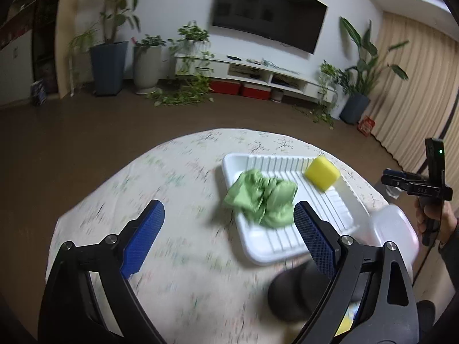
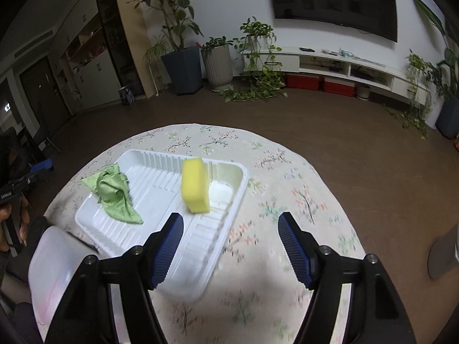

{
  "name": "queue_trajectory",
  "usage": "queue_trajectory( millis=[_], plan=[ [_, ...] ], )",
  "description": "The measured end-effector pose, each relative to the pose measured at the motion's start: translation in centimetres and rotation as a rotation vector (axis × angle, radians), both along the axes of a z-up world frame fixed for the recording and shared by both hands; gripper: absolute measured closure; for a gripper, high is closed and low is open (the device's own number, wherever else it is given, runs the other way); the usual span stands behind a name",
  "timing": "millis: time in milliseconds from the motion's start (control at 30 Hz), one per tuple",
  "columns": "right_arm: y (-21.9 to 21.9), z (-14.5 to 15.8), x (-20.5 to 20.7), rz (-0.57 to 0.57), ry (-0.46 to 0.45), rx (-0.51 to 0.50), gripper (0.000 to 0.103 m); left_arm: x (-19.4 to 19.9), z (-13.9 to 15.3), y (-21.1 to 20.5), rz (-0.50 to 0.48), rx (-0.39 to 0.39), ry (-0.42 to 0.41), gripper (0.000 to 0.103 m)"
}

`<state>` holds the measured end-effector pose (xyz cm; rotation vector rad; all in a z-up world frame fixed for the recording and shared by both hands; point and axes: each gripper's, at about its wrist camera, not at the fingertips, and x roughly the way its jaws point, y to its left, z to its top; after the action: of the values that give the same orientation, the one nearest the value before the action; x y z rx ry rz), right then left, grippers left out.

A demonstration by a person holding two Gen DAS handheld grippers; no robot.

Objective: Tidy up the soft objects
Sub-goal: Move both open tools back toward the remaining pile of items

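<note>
A white ribbed tray sits on a round table with a floral cloth. A crumpled green cloth lies at the tray's left end, partly over its rim. A yellow sponge stands on edge in the tray's far part. My left gripper is open and empty above the table, left of the tray. My right gripper is open and empty above the tray's near right corner.
A translucent plastic container stands by the tray's near edge. A dark round object sits at the table's front. Beyond the table are brown floor, potted plants and a TV stand.
</note>
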<state>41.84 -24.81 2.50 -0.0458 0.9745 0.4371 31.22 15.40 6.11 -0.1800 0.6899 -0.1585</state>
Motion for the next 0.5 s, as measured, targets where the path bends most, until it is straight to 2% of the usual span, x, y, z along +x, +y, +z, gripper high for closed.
queue_trajectory(
  millis=[167,267,300,333,500],
  plan=[
    [-1.2,0.9,-3.6,-0.022,-0.005,0.019,0.03,-5.4,-0.6,1.8,0.05,-0.023,-0.001,0.011],
    [-2.2,1.3,-5.8,-0.047,-0.002,0.041,0.024,-8.6,-0.9,2.5,0.076,-0.038,-0.001,0.011],
    [-2.5,1.4,-6.4,-0.058,0.001,0.048,0.022,-9.8,-1.0,2.6,0.08,-0.041,-0.003,0.009],
    [-3.1,1.5,-7.5,-0.077,0.004,0.055,0.022,-11.1,-1.1,2.5,0.085,-0.042,-0.007,0.002],
    [-5.1,1.9,-11.3,-0.137,0.03,0.116,0.0,-16.8,-1.0,0.9,0.099,-0.041,-0.071,0.0]
  ],
)
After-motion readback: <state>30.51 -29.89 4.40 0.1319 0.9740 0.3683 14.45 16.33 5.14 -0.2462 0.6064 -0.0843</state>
